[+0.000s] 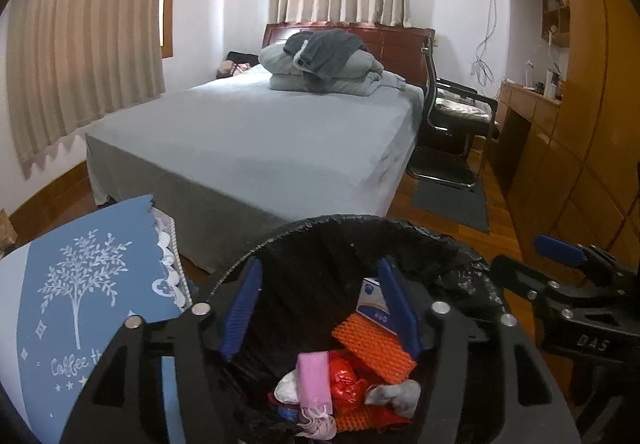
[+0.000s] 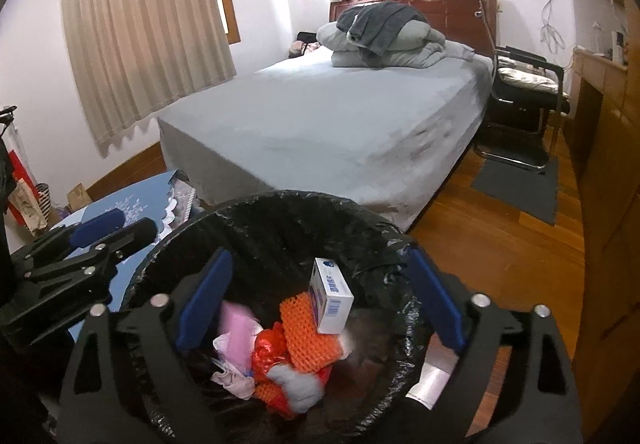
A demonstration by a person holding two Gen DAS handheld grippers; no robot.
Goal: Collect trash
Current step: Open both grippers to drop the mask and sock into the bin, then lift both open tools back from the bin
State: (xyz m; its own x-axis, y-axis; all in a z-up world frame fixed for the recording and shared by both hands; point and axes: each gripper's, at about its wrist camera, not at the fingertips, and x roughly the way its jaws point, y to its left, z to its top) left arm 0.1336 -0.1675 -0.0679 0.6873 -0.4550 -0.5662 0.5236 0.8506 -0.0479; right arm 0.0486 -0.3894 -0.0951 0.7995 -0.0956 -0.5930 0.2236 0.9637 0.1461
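Fingers of both the left gripper [image 1: 320, 308] and right gripper [image 2: 320, 304] spread wide, empty, above the black-lined bin [image 2: 280, 204].
Deposit step appears complete: white box [image 2: 332, 300], orange mesh [image 2: 308, 340] and wrappers lie inside; next move calls for locating remaining trash.

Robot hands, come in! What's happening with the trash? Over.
Left gripper open, empty. Right gripper open, empty. Black-lined trash bin holds white box, orange mesh. Nothing blocking.

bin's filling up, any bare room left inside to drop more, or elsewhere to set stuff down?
Far half of the bin, behind the white box, shows bare liner. Near side is crowded with orange netting and wrappers. The bed is bare in front of the folded bedding.
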